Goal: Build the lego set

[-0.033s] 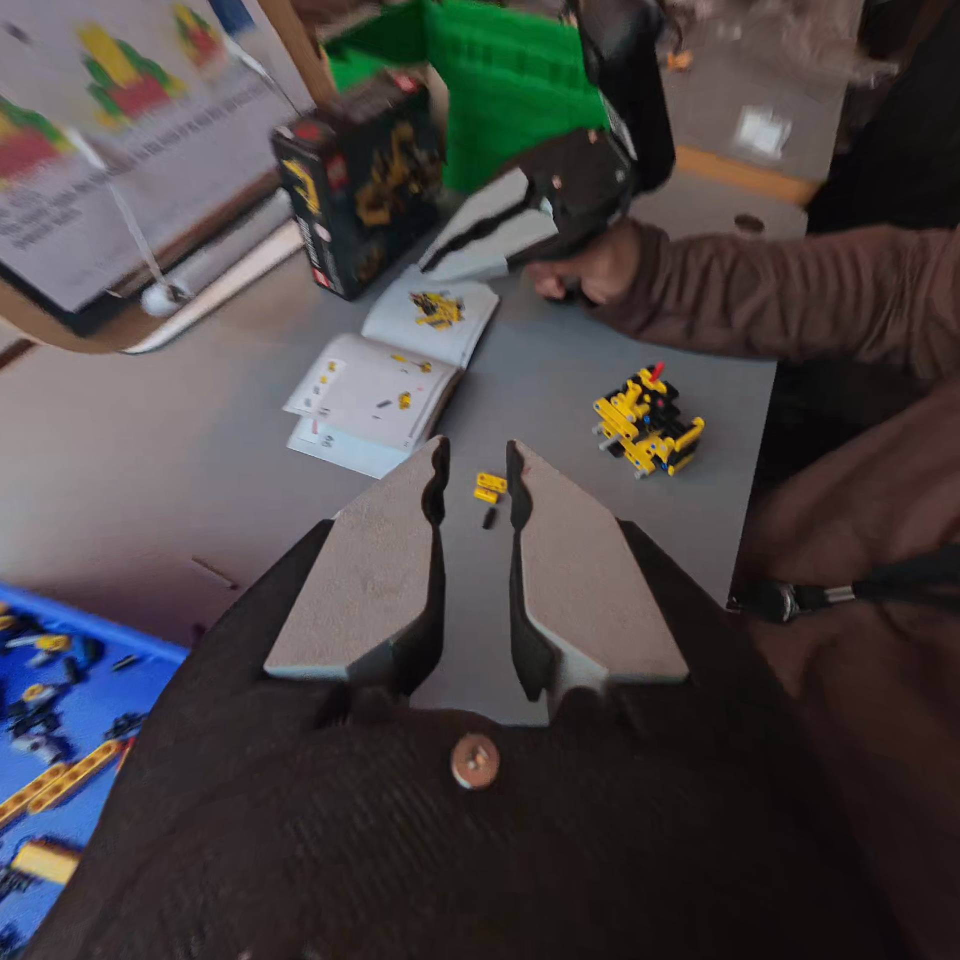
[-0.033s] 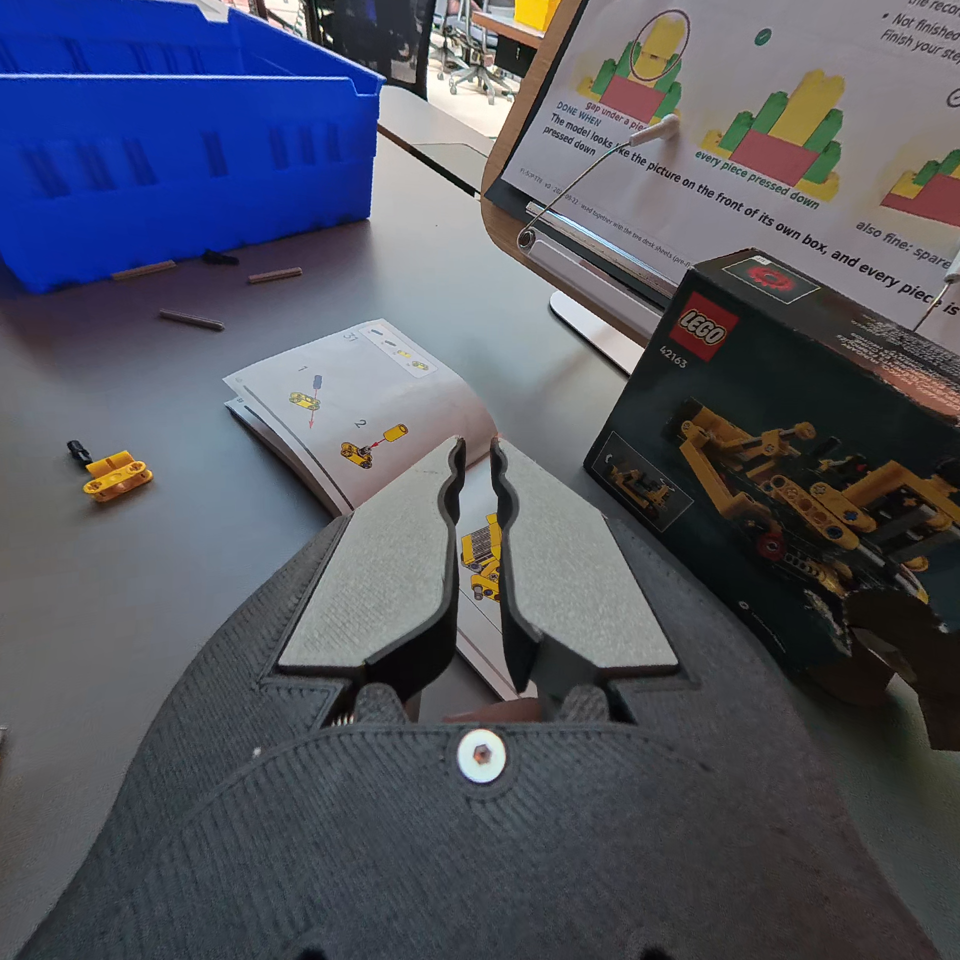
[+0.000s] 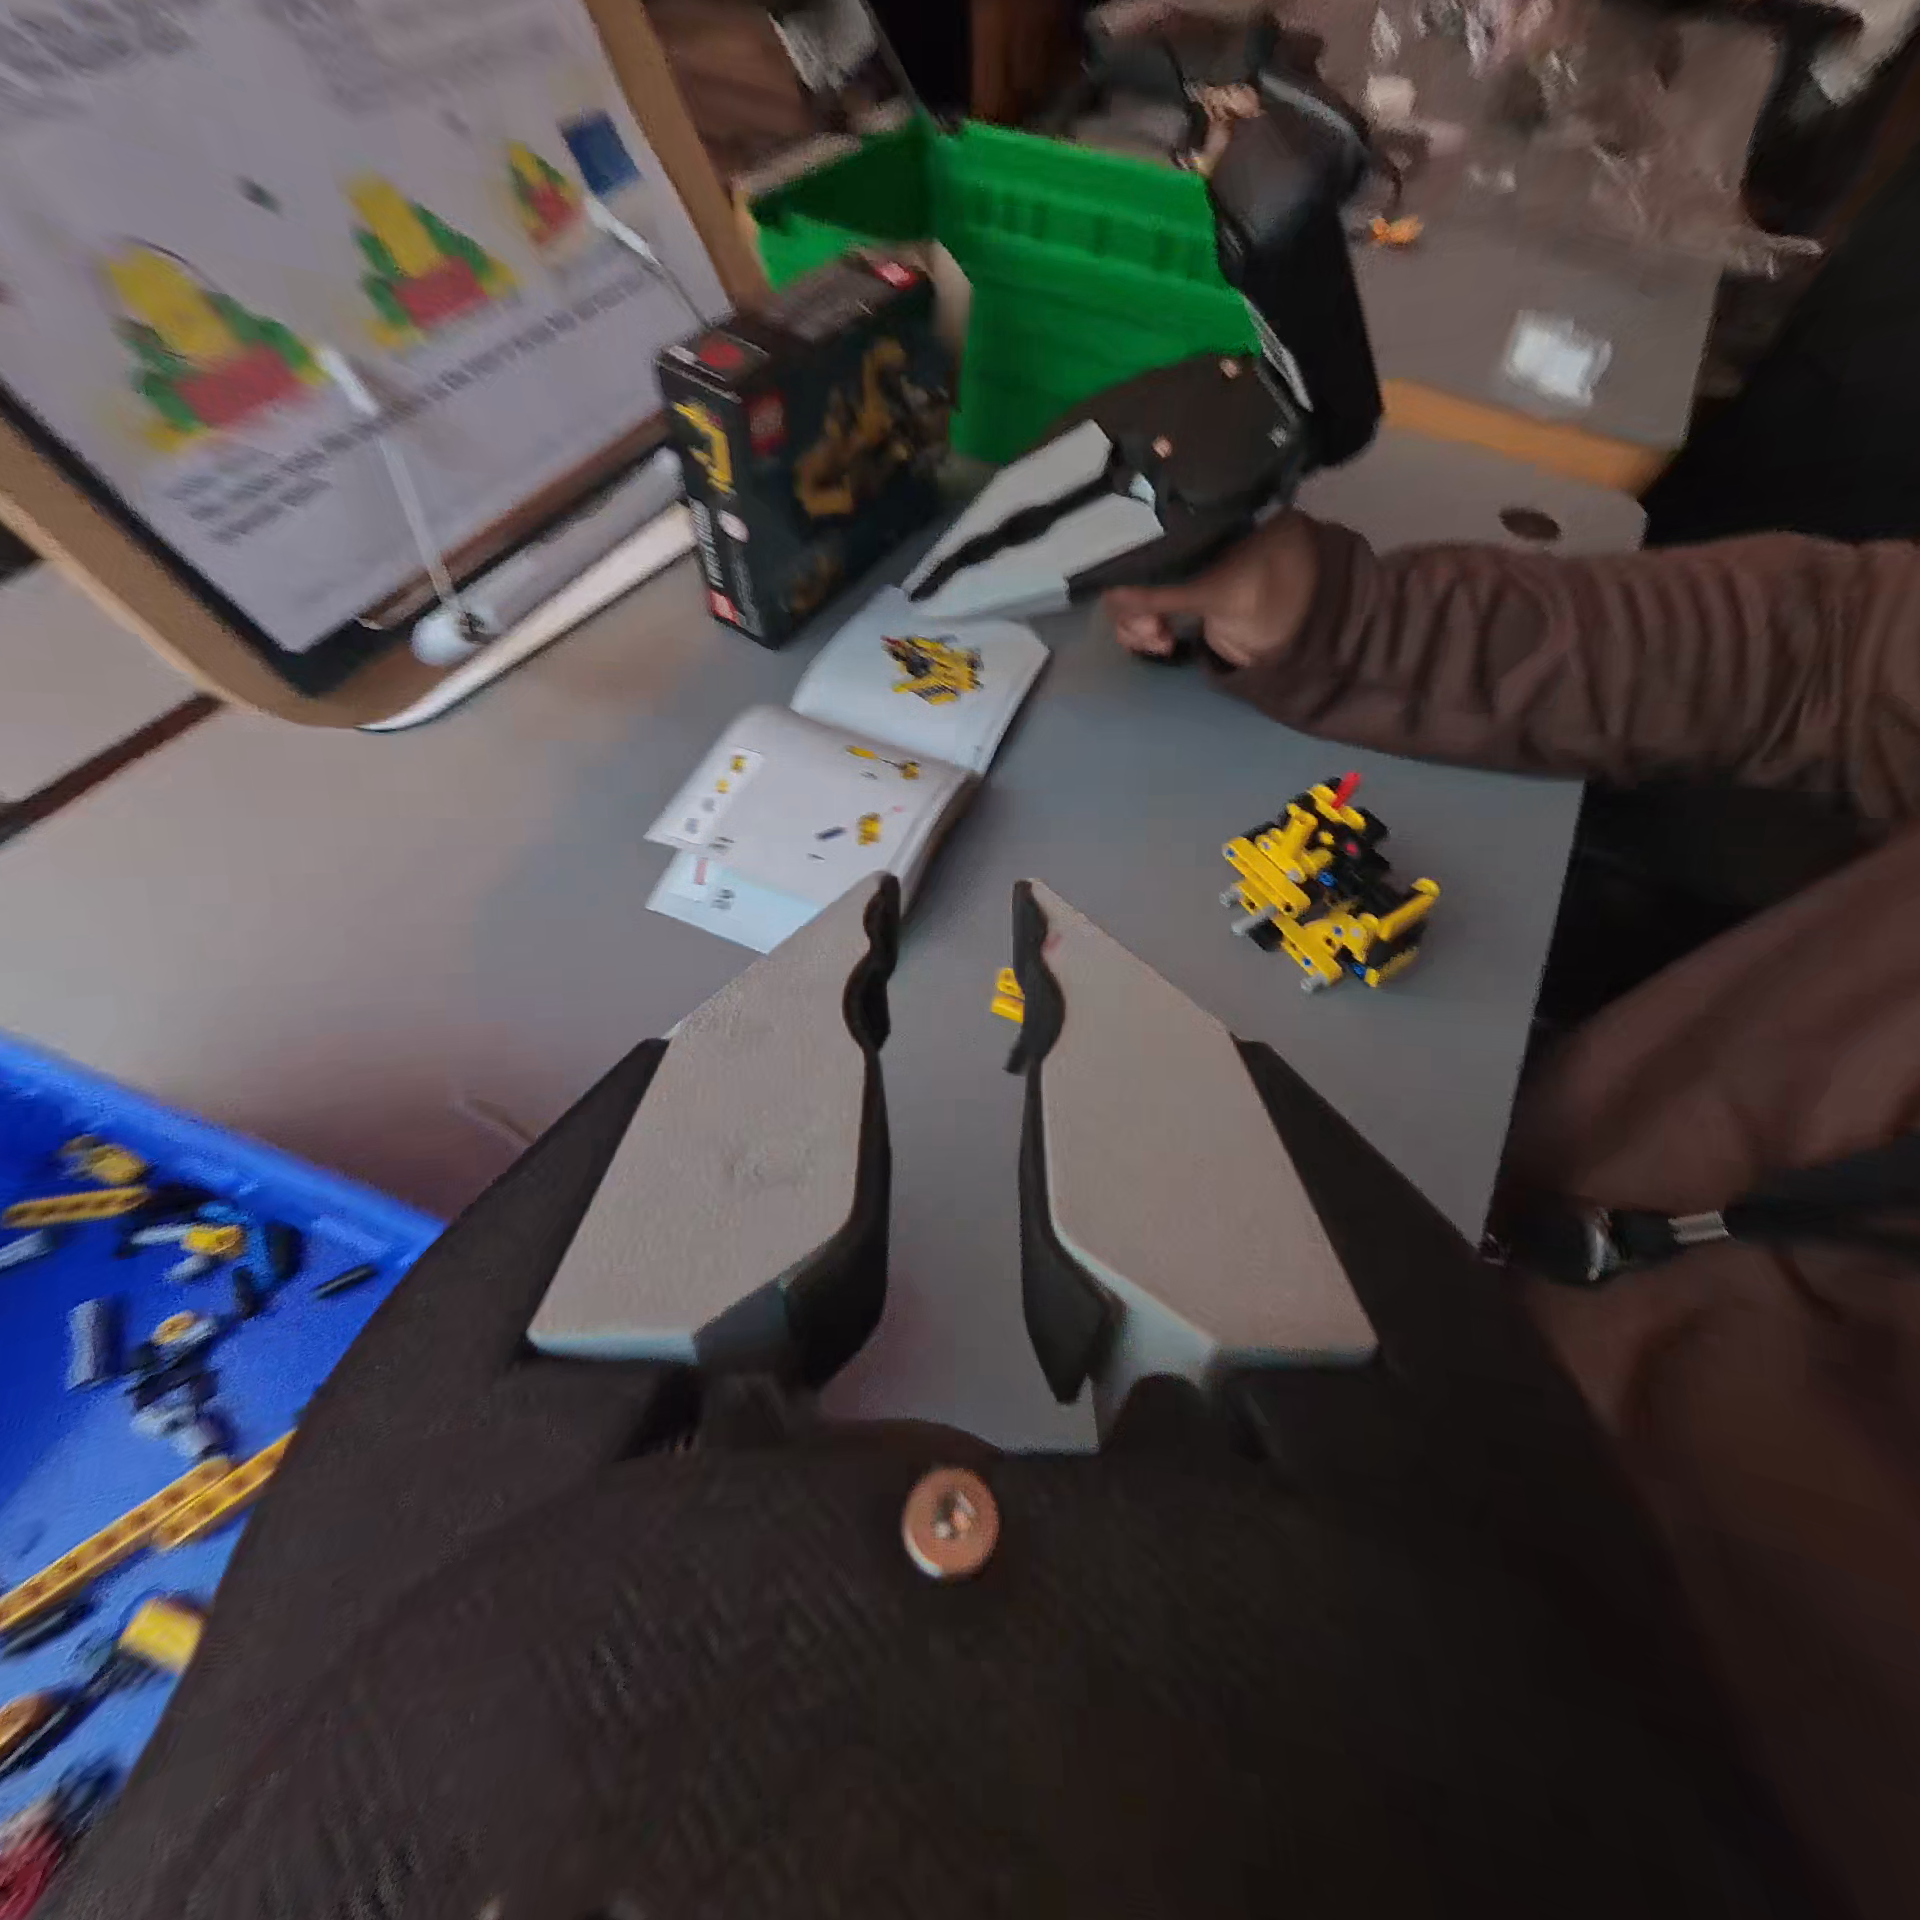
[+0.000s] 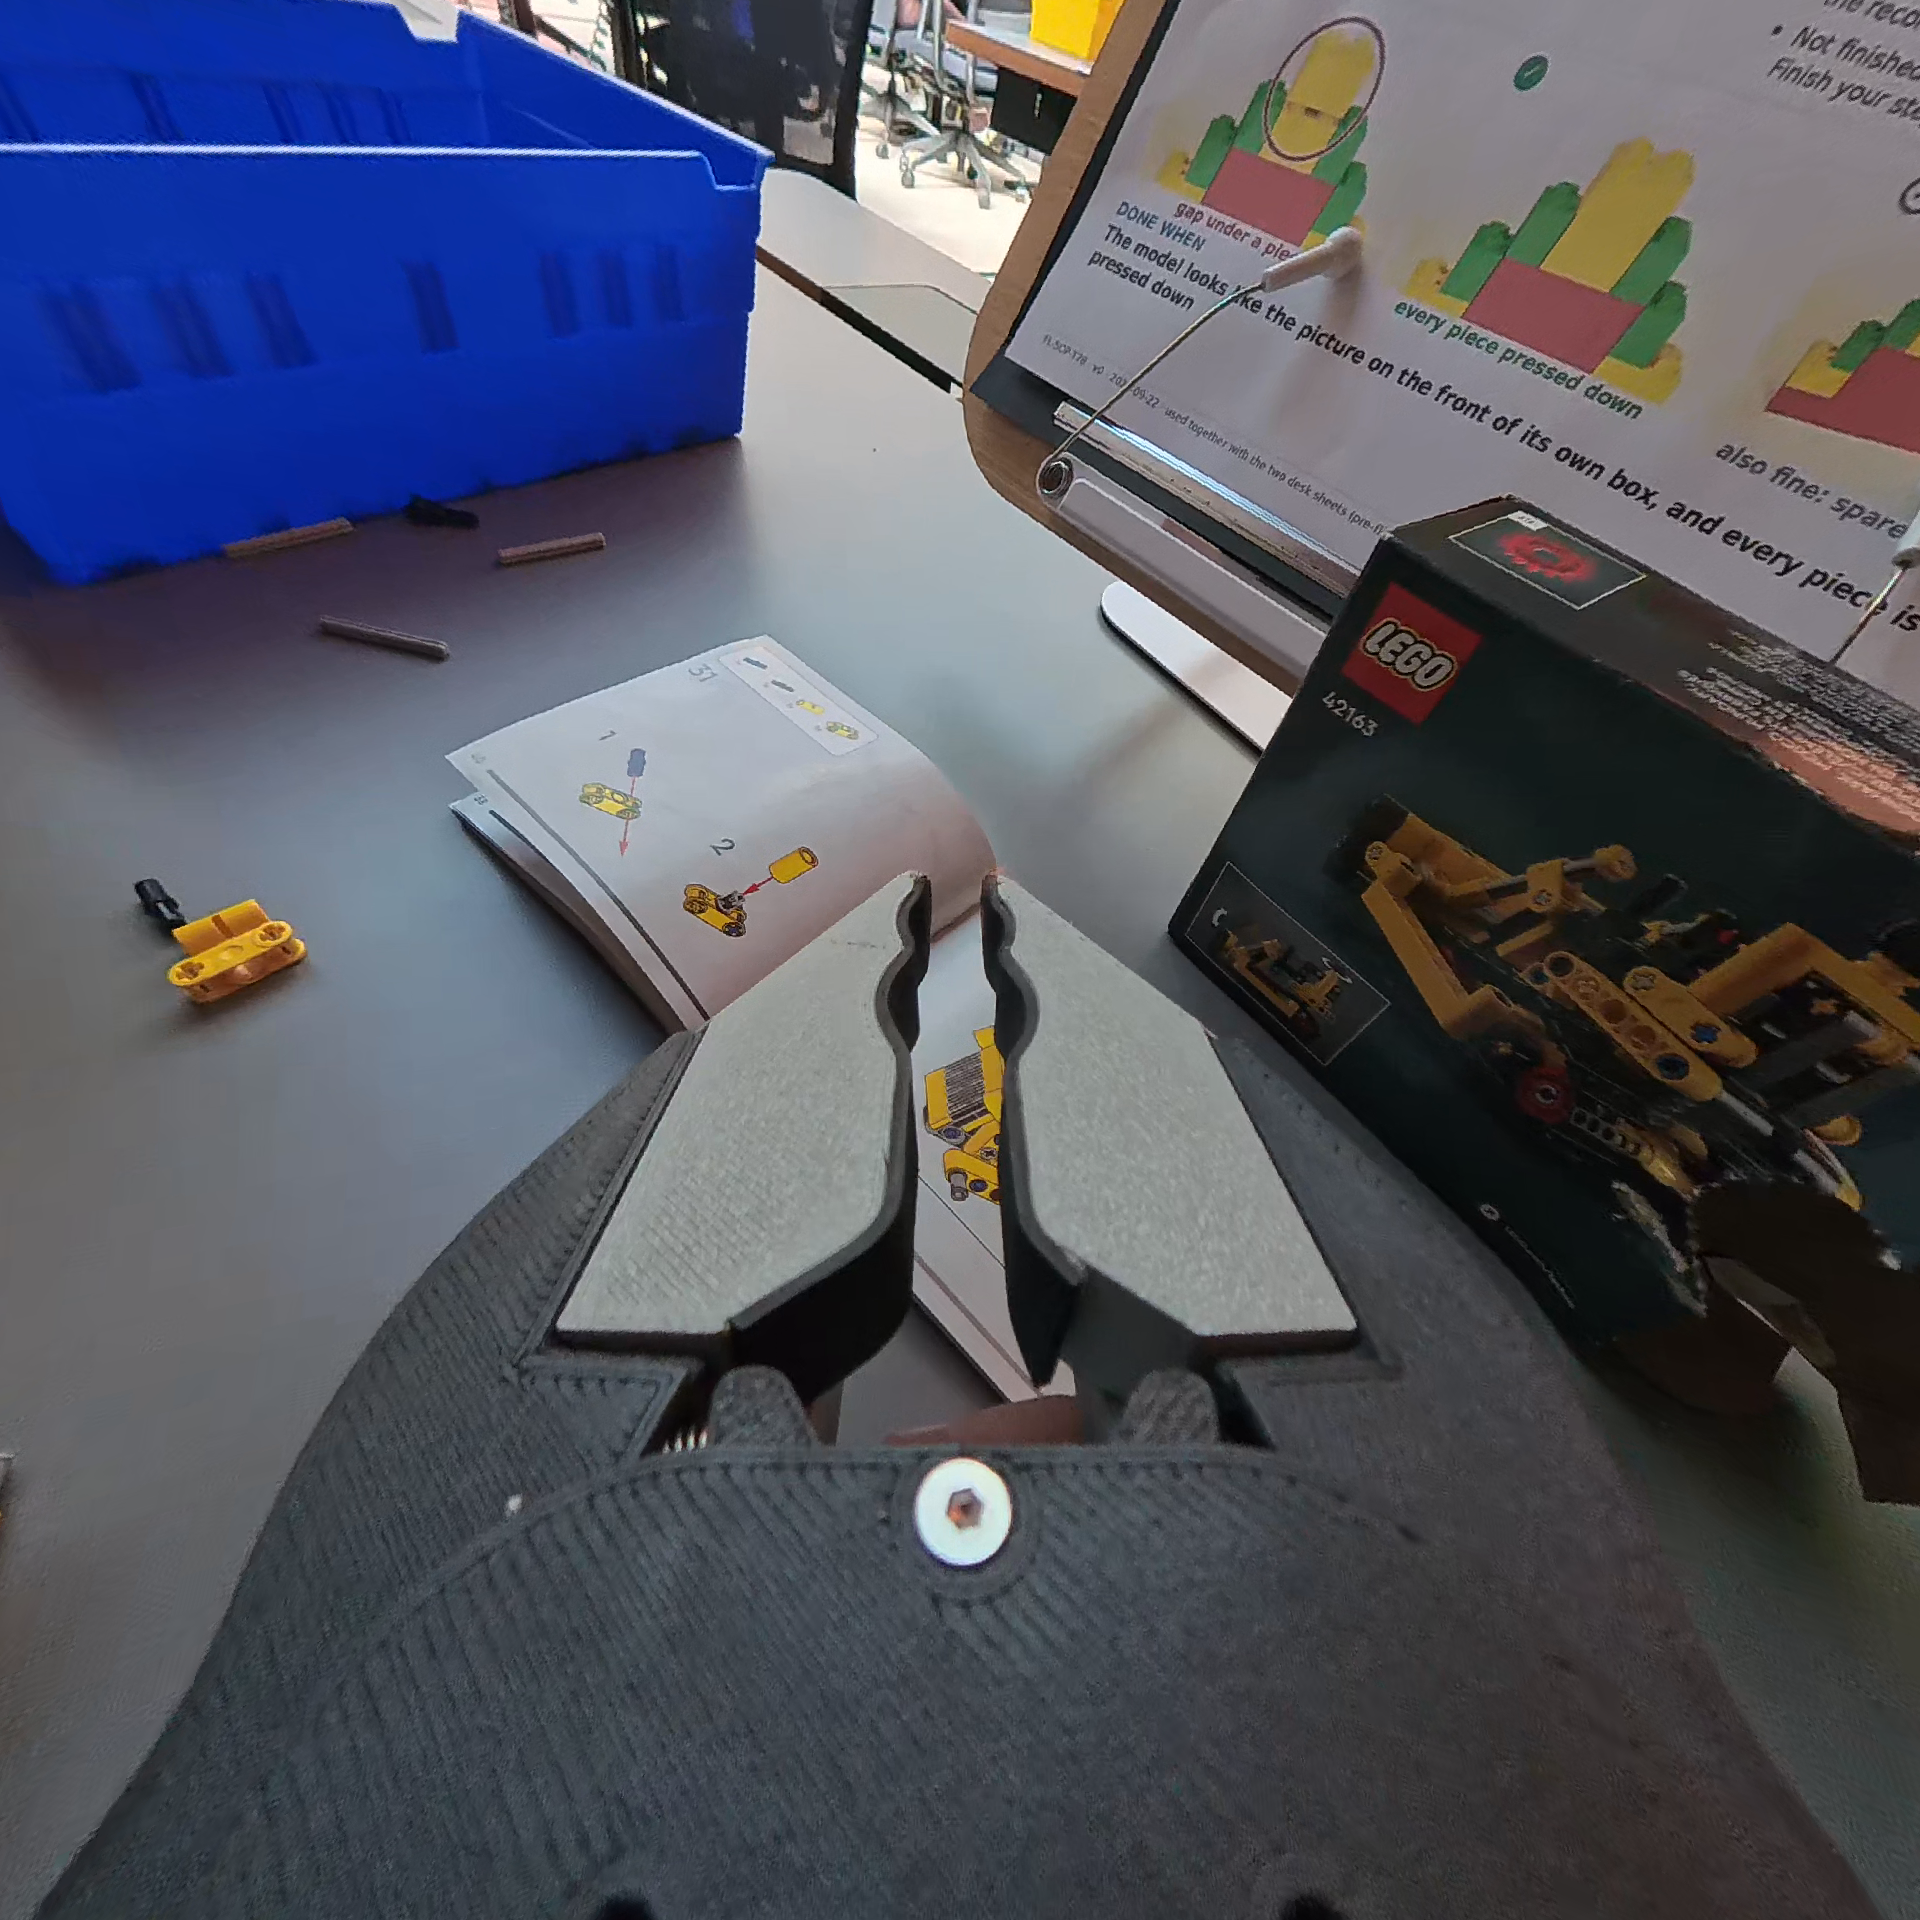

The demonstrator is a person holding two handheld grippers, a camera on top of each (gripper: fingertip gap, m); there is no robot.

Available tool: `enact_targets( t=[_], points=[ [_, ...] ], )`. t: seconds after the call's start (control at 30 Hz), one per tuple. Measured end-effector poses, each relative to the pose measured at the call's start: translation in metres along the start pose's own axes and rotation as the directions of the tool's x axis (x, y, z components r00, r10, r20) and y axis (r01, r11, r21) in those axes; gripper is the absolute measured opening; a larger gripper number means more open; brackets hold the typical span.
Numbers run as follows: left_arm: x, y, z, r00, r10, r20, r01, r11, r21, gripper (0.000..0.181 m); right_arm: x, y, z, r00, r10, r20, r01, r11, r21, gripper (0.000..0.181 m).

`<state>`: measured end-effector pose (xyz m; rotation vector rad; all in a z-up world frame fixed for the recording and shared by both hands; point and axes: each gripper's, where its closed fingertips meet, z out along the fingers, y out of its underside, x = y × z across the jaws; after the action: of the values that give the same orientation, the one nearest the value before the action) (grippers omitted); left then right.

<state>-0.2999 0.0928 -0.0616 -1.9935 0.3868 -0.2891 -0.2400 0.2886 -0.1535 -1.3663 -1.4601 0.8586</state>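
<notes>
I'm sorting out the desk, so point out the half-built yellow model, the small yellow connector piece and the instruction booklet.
Half-built yellow model (image 3: pixel 1325 888): left wrist view, its middle.
Small yellow connector piece (image 4: pixel 237 948): right wrist view, its top face.
Instruction booklet (image 4: pixel 727 821): right wrist view, open left page.

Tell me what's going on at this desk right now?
A person is mid-build on a lego set with two handheld grippers, both empty. The left gripper hovers open above a small yellow connector piece on the grey table. The right gripper, jaws slightly apart, sits over the open instruction booklet. The partly built yellow bulldozer model stands untouched nearby.
</notes>
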Motion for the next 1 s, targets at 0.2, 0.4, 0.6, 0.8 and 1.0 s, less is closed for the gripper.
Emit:
enact_targets(
  t=[0.2, 0.4, 0.6, 0.8, 1.0],
  points=[
    [-0.102, 0.028, -0.088, 0.898, -0.124, 0.421, 0.129, 0.992, 0.018, 0.032, -0.005, -0.001, 0.001, 1.000, 0.004, 0.018, -0.004, 1.000, 0.004, 0.007],
    [-0.147, 0.045, -0.124, 0.837, -0.166, 0.521, 0.168, 0.985, 0.043, 0.045, -0.008, -0.003, 0.001, 0.999, -0.033, 0.019, 0.032, 0.999, 0.032, 0.007],
    [-0.184, 0.029, -0.109, 0.860, -0.110, 0.499, 0.129, 0.992, -0.003, 0.056, 0.003, -0.008, -0.005, 1.000, 0.011, -0.014, -0.010, 0.996, 0.087, 0.013],
    [-0.214, -0.026, -0.104, 0.868, -0.044, 0.494, 0.026, 0.999, 0.043, 0.041, 0.017, -0.008, -0.006, 0.996, 0.049, -0.069, -0.042, 0.994, 0.101, 0.019],
    [-0.224, 0.051, -0.051, 0.923, 0.019, 0.385, 0.097, 0.955, -0.281, 0.028, 0.024, -0.006, -0.004, 0.994, 0.060, -0.096, -0.052, 0.995, 0.086, 0.019]
  ],
)
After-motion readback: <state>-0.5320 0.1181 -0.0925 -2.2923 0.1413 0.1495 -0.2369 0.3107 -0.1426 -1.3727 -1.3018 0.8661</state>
